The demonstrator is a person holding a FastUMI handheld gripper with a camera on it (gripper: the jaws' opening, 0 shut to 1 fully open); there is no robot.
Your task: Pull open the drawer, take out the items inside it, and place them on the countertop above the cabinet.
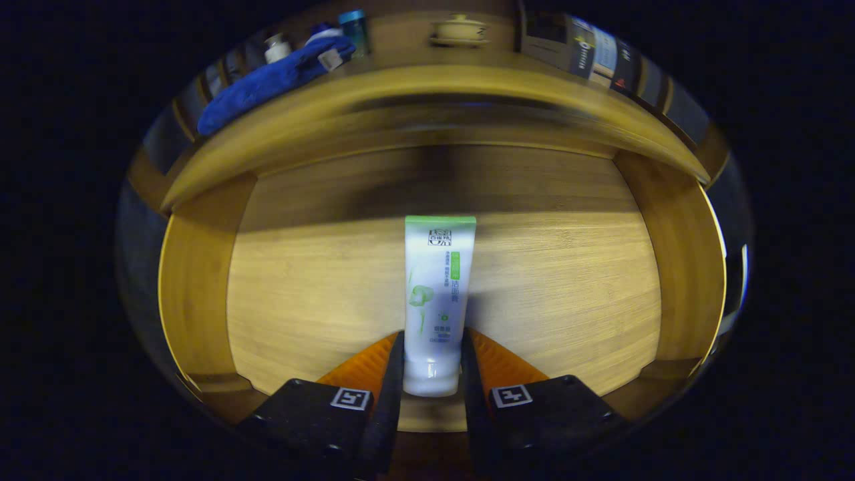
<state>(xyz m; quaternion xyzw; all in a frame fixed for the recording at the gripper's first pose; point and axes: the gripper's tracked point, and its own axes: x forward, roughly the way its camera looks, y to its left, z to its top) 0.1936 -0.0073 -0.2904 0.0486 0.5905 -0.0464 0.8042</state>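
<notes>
A white tube with a green end and green print (437, 294) stands out ahead of my fingers over the open wooden drawer (320, 294). My gripper (432, 357) is shut on the tube near its white cap, one black finger (391, 381) pressing on each side. The drawer's floor lies below the tube with nothing else on it. Beyond the drawer runs the countertop's (427, 90) front edge.
On the countertop lie a blue cloth (274, 80), a small white bottle (276, 48), a teal-capped bottle (354, 30) and a lidded tan bowl (459, 30). The drawer's side walls (197, 294) rise left and right of the fingers.
</notes>
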